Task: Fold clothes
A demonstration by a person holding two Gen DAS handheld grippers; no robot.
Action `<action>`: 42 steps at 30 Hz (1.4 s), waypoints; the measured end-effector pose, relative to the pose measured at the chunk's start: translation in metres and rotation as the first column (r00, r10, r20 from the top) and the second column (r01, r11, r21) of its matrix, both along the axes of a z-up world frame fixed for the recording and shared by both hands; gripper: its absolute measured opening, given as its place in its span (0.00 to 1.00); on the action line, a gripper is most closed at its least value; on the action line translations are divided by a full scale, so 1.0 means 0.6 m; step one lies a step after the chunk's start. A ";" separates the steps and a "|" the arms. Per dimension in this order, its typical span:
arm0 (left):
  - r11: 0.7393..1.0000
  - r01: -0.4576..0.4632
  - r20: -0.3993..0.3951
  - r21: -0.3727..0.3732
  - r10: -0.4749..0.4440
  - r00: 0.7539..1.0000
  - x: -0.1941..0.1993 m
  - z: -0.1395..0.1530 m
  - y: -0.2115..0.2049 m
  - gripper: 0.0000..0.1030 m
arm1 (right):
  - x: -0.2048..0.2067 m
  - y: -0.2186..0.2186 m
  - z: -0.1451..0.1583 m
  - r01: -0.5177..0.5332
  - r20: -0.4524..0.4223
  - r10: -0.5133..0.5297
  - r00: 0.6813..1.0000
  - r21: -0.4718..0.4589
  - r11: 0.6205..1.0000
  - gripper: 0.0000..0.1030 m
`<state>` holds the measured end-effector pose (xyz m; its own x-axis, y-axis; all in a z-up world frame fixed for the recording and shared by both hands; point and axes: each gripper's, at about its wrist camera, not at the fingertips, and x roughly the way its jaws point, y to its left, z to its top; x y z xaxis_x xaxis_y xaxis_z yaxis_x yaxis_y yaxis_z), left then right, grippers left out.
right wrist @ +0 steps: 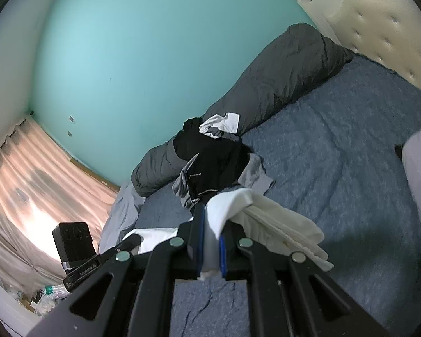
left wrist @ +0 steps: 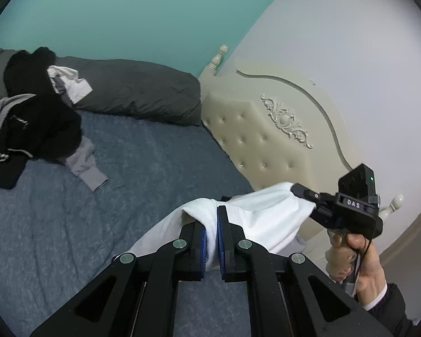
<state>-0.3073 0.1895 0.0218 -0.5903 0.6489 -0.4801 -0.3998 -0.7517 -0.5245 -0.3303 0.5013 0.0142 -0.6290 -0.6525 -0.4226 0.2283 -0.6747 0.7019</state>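
One bed [left wrist: 56, 224] with a blue blanket carries a dark clothes pile [left wrist: 33, 123] by its grey pillow [left wrist: 137, 92]. Above the bed, a white garment [left wrist: 255, 213] hangs between left gripper [left wrist: 210, 241] and right gripper [right wrist: 210, 250], both jaws pinching it.

At the frame's lower centre the right tongs [right wrist: 210, 241] pinch a white garment [right wrist: 280, 230] above the blue bed [right wrist: 336, 168]; the left tongs [right wrist: 132, 243] grip its other end at lower left.
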 end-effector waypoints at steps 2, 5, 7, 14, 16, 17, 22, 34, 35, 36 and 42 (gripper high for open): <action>1.000 0.006 0.006 -0.003 -0.006 1.000 -0.019 0.004 0.013 0.06 | -0.021 0.016 0.008 0.002 0.004 -0.002 1.000 0.004 1.000 0.08; 1.000 0.016 0.024 0.001 -0.016 1.000 -0.052 0.014 0.036 0.06 | -0.052 0.040 0.025 0.003 0.005 -0.003 1.000 0.013 1.000 0.08; 1.000 0.019 0.031 0.000 -0.019 0.999 -0.072 0.024 0.054 0.06 | -0.070 0.060 0.039 0.001 0.006 -0.002 1.000 0.016 1.000 0.08; 1.000 0.026 0.066 -0.007 -0.025 0.997 -0.144 0.066 0.144 0.06 | -0.131 0.153 0.081 0.018 0.031 -0.018 0.999 0.020 1.000 0.08; 1.000 0.026 0.078 -0.010 -0.025 0.997 -0.166 0.075 0.174 0.06 | -0.147 0.181 0.088 0.024 0.043 -0.025 0.999 0.025 0.999 0.08; 1.000 0.025 0.084 -0.007 -0.025 0.996 -0.176 0.078 0.190 0.06 | -0.155 0.195 0.089 0.024 0.047 -0.026 0.999 0.027 0.999 0.08; 1.000 0.027 0.108 -0.004 -0.026 0.994 -0.223 0.090 0.269 0.06 | -0.193 0.266 0.100 0.019 0.055 -0.021 0.998 0.041 0.999 0.08; 0.999 0.035 0.127 -0.008 -0.034 0.991 -0.314 0.087 0.466 0.06 | -0.283 0.447 0.119 0.044 0.037 -0.047 0.998 0.083 0.996 0.08; 0.999 0.037 0.129 -0.009 -0.035 0.991 -0.319 0.084 0.480 0.06 | -0.288 0.462 0.119 0.049 0.037 -0.053 0.998 0.093 0.994 0.08; 0.999 0.036 0.130 -0.006 -0.035 0.991 -0.324 0.081 0.494 0.06 | -0.294 0.476 0.119 0.054 0.036 -0.058 0.998 0.104 0.993 0.08; 0.999 0.045 0.137 -0.020 -0.042 0.990 -0.358 0.067 0.571 0.06 | -0.319 0.542 0.114 0.069 0.033 -0.076 0.997 0.171 0.983 0.08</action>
<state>-0.5223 0.5322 0.0619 -0.4892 0.6607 -0.5694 -0.3581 -0.7474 -0.5596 -0.5217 0.8268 0.0825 -0.6529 -0.5222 -0.5486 0.1487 -0.7986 0.5832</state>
